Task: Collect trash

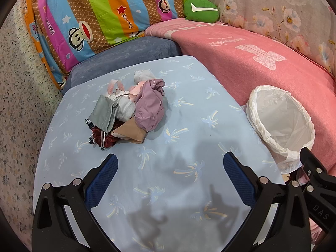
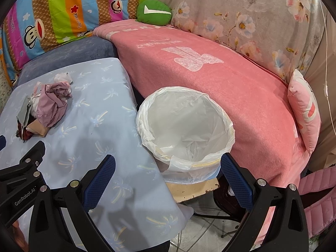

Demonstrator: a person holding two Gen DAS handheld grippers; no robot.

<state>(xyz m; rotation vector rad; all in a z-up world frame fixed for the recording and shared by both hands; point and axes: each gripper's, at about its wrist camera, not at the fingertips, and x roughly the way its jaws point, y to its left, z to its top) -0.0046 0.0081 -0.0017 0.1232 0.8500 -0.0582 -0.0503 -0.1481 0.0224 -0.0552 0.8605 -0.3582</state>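
Above the blue tablecloth, both hand-held grippers, left and right, gape wide, holding nothing.

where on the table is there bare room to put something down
Bare cloth runs from the trash pile across to the lined bin, and in front between the open left gripper fingers. The table's left middle is crowded by the pile.

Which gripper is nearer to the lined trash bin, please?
Right. The right gripper hovers just before the trash bin, jaws open; the left gripper sits farther left, over the blue tablecloth.
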